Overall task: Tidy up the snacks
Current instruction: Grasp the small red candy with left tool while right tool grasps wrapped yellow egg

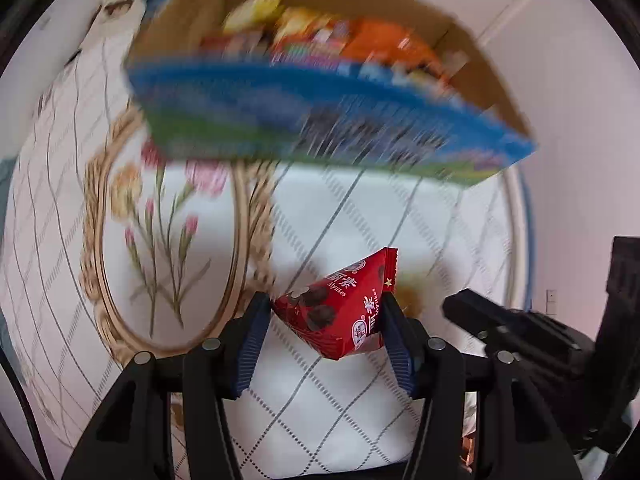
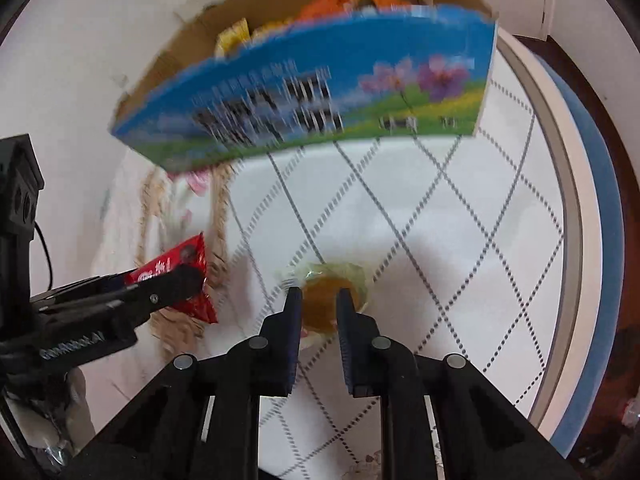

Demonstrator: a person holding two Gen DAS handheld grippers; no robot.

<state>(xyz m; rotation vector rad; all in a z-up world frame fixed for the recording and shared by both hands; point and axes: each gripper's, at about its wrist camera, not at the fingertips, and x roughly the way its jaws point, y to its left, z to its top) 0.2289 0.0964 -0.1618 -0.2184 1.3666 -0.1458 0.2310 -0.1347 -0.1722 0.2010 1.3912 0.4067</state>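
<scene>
Left tool (image 1: 326, 312) squeezing red snack bag (image 1: 340, 308), right tool (image 2: 318, 304) pinching clear-wrapped yellow treat (image 2: 324, 300), both aimed ahead at open snack box (image 2: 304, 100) for dropping in.

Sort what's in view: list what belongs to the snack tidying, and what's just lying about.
Job:
red packet, clamped in the left gripper
jelly cup, clamped in the right gripper
box with snacks in it

Lying about:
quilted cover
flower embroidery
</scene>
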